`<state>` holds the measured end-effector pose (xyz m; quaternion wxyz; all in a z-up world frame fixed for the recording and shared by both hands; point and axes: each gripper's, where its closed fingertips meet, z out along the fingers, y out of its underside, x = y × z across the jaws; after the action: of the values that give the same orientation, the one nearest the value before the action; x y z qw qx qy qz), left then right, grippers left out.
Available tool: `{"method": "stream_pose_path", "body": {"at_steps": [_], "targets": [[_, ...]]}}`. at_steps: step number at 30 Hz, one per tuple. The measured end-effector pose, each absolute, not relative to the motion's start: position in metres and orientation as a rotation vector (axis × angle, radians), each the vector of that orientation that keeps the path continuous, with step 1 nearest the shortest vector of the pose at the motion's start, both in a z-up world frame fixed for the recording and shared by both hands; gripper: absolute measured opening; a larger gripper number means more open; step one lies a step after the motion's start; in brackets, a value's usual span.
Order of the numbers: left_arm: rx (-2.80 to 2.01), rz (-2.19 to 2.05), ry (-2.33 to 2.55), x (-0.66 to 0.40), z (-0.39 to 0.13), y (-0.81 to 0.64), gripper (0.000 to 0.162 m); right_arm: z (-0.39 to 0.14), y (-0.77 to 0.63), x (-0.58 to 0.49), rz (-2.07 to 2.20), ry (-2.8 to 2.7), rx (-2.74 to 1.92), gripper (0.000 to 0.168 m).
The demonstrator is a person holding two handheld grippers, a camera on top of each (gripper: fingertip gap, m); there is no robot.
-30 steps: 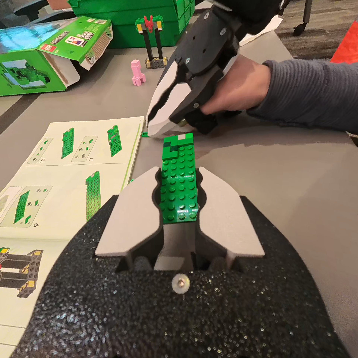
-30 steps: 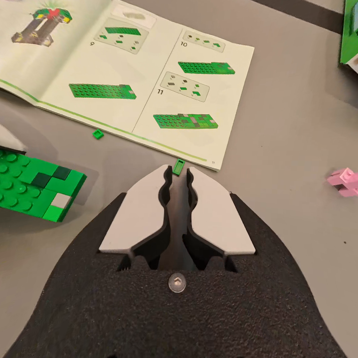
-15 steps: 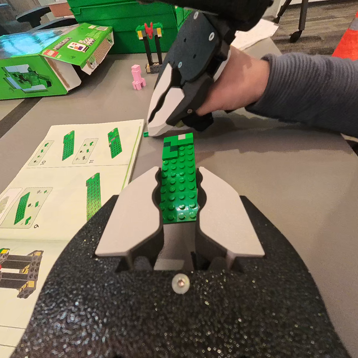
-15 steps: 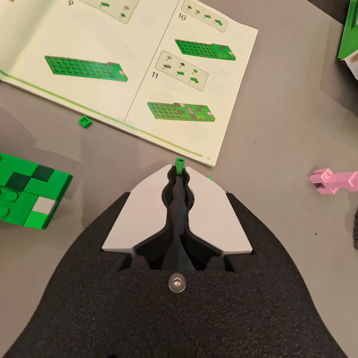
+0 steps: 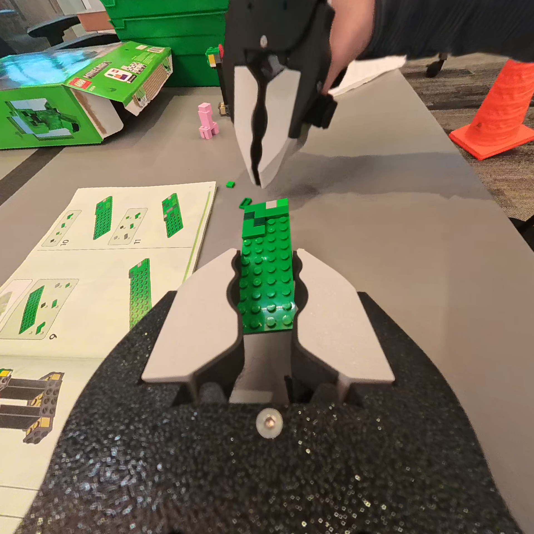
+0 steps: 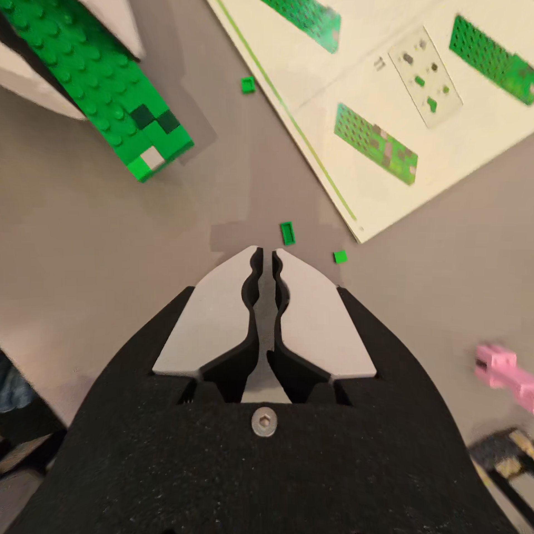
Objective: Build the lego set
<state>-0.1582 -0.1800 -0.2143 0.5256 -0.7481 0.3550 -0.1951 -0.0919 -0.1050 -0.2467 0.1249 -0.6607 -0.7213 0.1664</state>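
Note:
My left gripper (image 5: 267, 254) is shut on the near end of a long green studded plate (image 5: 267, 277), which has smooth green, dark green and grey tiles at its far end. The plate also shows in the right wrist view (image 6: 95, 86). My right gripper (image 6: 267, 249) hangs tips-down over the table beyond the plate's far end (image 5: 257, 182). Its jaws are all but closed, with nothing between them. A small green 1x2 tile (image 6: 288, 233) lies on the table just ahead of its tips, beside the plate's far corner (image 5: 245, 201).
An open instruction booklet (image 5: 115, 260) lies left of the plate. Two tiny green tiles (image 6: 339, 256) (image 6: 248, 85) lie loose near it. A pink figure (image 5: 206, 121), a green set box (image 5: 72, 95) and green bins (image 5: 167, 29) sit farther back. An orange cone (image 5: 502, 109) stands off the table to the right. About 15 centimetres separates my right fingertips from the pink figure (image 5: 206, 121). It turns up in the right wrist view (image 6: 506, 371) as well.
The right gripper held the 1x2 green tile half a second ago. The tile now lies on the table, and the gripper has lifted and turned towards the plate's end. The left gripper has kept still.

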Motion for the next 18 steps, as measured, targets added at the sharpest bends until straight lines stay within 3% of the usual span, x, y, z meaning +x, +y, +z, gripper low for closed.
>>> {"method": "stream_pose_path", "body": {"at_steps": [7,14,18], "targets": [[-1.789,-0.471,0.852,-0.158,-0.214,-0.181,0.033,-0.259,-0.092,-0.102,0.587,-1.978,-1.751,0.021],[-1.793,-0.473,0.856,-0.157,-0.215,-0.181,0.033,-0.263,-0.089,-0.102,0.564,-2.049,-1.712,0.020],[-1.794,-0.474,0.858,-0.157,-0.215,-0.182,0.033,-0.264,-0.092,-0.106,0.523,-2.119,-1.700,0.010]]}}
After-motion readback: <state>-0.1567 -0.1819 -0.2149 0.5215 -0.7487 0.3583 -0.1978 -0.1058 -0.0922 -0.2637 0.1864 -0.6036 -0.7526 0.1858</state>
